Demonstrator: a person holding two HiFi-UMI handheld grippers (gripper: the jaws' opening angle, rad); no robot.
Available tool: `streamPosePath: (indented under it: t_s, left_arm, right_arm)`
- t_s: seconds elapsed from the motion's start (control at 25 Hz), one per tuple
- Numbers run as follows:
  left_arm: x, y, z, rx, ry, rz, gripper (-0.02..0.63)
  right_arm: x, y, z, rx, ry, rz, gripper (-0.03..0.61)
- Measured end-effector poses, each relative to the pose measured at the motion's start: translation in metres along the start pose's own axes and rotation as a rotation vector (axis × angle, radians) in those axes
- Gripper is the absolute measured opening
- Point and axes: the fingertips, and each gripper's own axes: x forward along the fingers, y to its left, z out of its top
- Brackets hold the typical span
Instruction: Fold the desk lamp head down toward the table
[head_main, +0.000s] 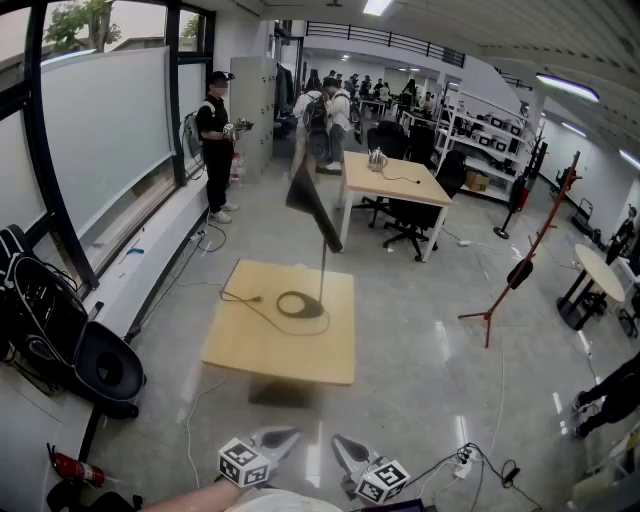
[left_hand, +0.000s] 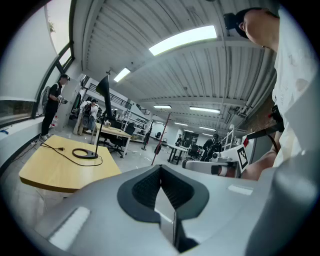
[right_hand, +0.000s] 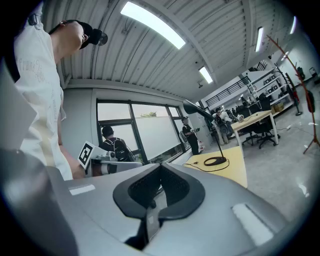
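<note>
A black desk lamp stands on a small wooden table, with a ring base, an upright stem and a raised, slanted head. Its cord trails across the tabletop. Both grippers are low and near me, well short of the table and apart from the lamp. The left gripper is shut with nothing in it, as is the right gripper. From the left gripper the lamp shows far left. From the right gripper the lamp shows to the right.
Bags and a fire extinguisher lie at the left under the window. A red stand and a power strip with cables are on the floor to the right. A larger desk with chairs and several people stand behind.
</note>
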Motion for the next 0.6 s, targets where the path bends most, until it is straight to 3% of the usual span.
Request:
streamPosePath:
  t_s: [0.16,0.6]
  left_arm:
    - [0.007,-0.011,0.005,0.013,-0.016,-0.005,0.002]
    - [0.005,-0.015,0.010,0.018,-0.023,0.026,0.002]
  right_arm:
    - [-0.014,-0.015,0.003,0.021,-0.028,-0.047,0.014]
    - [-0.017,-0.012,0.011,-0.009,-0.052,-0.027,0.014]
